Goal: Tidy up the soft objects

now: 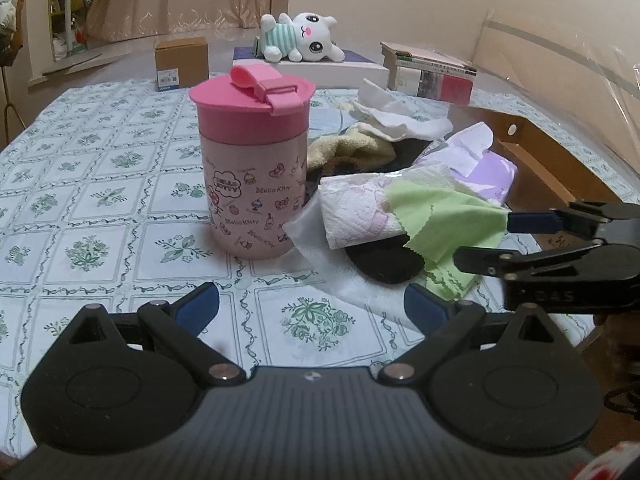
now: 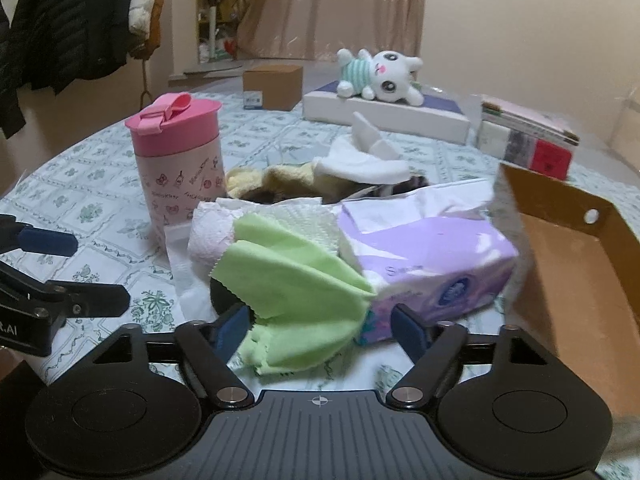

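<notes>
Green cloth (image 2: pixel 292 280) lay between my right tool's (image 2: pixel 324 326) spread fingers, not yet pinched; closing came next, I judged, left tool (image 1: pixel 312 306) spread idle.

Both wrist views sat low over the tabletop (image 1: pixel 100 208), facing the same pile; the right looked closer at the green cloth (image 2: pixel 288 276).

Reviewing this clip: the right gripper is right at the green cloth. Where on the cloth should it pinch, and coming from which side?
Pinch the green cloth at its near, zigzag-cut edge, coming in low from the front. That edge hangs free off the pile toward the right gripper, whose jaws already stand open on either side of it, while the cloth's far end lies over the paper towel and purple tissue pack.
</notes>
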Motion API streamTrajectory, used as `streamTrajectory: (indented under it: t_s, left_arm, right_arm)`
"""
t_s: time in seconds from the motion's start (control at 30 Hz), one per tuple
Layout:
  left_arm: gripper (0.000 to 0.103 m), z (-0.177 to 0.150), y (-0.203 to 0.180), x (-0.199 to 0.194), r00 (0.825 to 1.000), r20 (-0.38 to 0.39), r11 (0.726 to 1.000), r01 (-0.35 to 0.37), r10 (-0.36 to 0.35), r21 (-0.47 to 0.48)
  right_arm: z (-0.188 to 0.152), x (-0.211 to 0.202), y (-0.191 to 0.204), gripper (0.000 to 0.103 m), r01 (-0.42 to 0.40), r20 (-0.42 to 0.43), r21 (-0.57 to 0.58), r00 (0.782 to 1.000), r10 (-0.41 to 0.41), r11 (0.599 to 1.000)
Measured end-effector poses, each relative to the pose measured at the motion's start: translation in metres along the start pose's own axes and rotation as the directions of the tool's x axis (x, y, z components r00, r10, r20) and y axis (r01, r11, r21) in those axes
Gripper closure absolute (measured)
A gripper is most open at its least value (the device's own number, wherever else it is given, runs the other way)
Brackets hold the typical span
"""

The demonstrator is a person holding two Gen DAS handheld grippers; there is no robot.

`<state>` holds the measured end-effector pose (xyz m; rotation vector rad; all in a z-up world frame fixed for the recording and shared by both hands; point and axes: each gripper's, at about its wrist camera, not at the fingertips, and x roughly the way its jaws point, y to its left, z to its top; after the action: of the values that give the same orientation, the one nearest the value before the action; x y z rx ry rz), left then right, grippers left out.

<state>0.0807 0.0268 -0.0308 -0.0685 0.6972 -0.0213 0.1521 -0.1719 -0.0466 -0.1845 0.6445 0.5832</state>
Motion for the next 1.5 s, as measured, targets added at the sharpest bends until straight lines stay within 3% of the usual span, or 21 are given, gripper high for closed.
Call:
streamTrajectory:
  t_s: [0.17, 0.3, 0.37, 0.43, 0.63, 0.83, 0.97, 1.1, 1.17, 1.33, 1.43, 1.5]
  left_arm:
    - [0.005, -0.002, 0.0, 0.005, 1.0, -0.01, 1.0, 0.017, -0.018, -0.016]
    - [0.005, -0.002, -0.003, 0.004, 1.0, -0.009, 1.0, 0.024, -0.024, -0.019]
    - [0.005, -0.002, -0.004, 0.004, 0.999, -0.016, 0.999, 0.031, -0.031, -0.018]
    - [0.005, -0.002, -0.007, 0.003, 0.999, -0.016, 0.999, 0.039, -0.039, -0.014]
    - [0.005, 0.003, -0.014, 0.003, 0.998, -0.012, 0.998, 0.058, -0.058, 0.011]
    - [0.01, 0.011, -0.025, 0.009, 0.997, 0.009, 0.995, 0.073, -0.074, 0.068]
    - [0.015, 0.017, -0.039, 0.019, 0.996, 0.018, 0.981, 0.084, -0.089, 0.174]
    - [0.021, 0.024, -0.06, 0.032, 0.996, 0.038, 0.926, 0.061, -0.081, 0.372]
    - [0.031, 0.027, -0.068, 0.04, 0.996, 0.04, 0.891, 0.048, -0.074, 0.452]
    - [0.041, 0.029, -0.086, 0.063, 0.998, 0.042, 0.77, 0.009, -0.047, 0.637]
    - [0.043, 0.028, -0.093, 0.073, 0.998, 0.019, 0.704, 0.024, -0.053, 0.71]
    - [0.054, 0.027, -0.096, 0.078, 0.999, 0.002, 0.669, 0.031, -0.049, 0.742]
  right_arm:
    - [0.002, 0.008, 0.003, 0.035, -0.005, -0.003, -0.009, 1.0, 0.005, 1.0]
    - [0.002, 0.006, 0.0, 0.052, 0.017, -0.008, 0.014, 1.0, -0.017, 1.0]
    - [0.001, 0.003, -0.002, 0.064, 0.027, -0.006, 0.019, 1.0, -0.027, 0.999]
    - [0.0, 0.0, -0.005, 0.099, 0.014, -0.003, 0.029, 1.0, -0.014, 0.999]
    - [-0.001, -0.026, -0.013, 0.102, 0.043, 0.048, 0.074, 0.998, -0.046, 0.996]
    - [-0.003, -0.054, -0.034, 0.102, 0.121, 0.094, 0.134, 0.986, -0.134, 0.984]
    - [-0.003, -0.069, -0.052, 0.102, 0.175, 0.112, 0.162, 0.975, -0.194, 0.971]
    - [-0.002, -0.073, -0.069, 0.102, 0.206, 0.111, 0.179, 0.967, -0.228, 0.962]
    - [-0.002, -0.074, -0.075, 0.102, 0.212, 0.108, 0.186, 0.966, -0.235, 0.959]
    - [-0.004, -0.073, -0.084, 0.102, 0.221, 0.102, 0.2, 0.964, -0.244, 0.954]
    - [-0.006, -0.072, -0.085, 0.102, 0.223, 0.095, 0.206, 0.965, -0.246, 0.953]
    - [-0.008, -0.071, -0.086, 0.102, 0.223, 0.09, 0.21, 0.965, -0.246, 0.952]
